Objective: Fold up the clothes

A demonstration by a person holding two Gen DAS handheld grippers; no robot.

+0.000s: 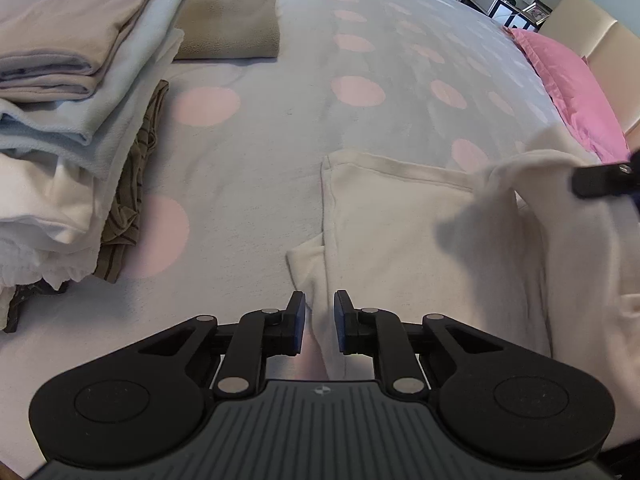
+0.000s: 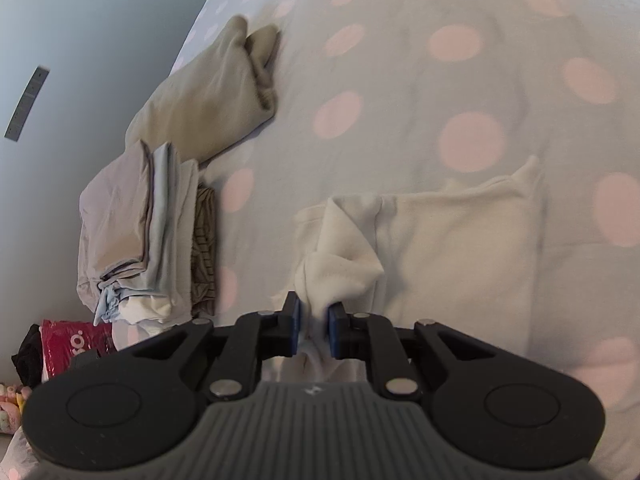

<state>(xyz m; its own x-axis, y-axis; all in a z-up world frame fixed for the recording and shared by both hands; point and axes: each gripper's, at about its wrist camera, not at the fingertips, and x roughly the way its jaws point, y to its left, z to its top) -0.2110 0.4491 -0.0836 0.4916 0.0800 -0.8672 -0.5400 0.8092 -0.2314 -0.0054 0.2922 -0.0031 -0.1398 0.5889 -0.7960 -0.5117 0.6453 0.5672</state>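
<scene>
Your right tool [image 2: 313,330] is pinching a bunched fold of the cream garment [image 2: 452,248] between its pads, with the cloth lifting off the bed [image 2: 400,92] at that corner. Your left tool [image 1: 320,322] is hovering with a narrow gap between its pads and nothing gripped, above the garment's near left edge [image 1: 400,232] at about 12 o'clock from its tips.

The garment is lying partly flat on the dotted bedcover, at 12 to 3 o'clock in the left view, with one layer already doubled over. It is looking soft, fleecy and light; it should be draping and sagging rather than holding a crease, so take it at hems or corners, not mid-panel. The loose flap at the left edge is offering a fair hold.

A stack of folded clothes [image 1: 68,92] is sitting at 10 o'clock, well apart, with a tan folded piece [image 1: 228,12] behind it at 11. A pink pillow [image 1: 572,80] is lying at 2 o'clock. Nothing is obstructing the open bed between stack and garment.
</scene>
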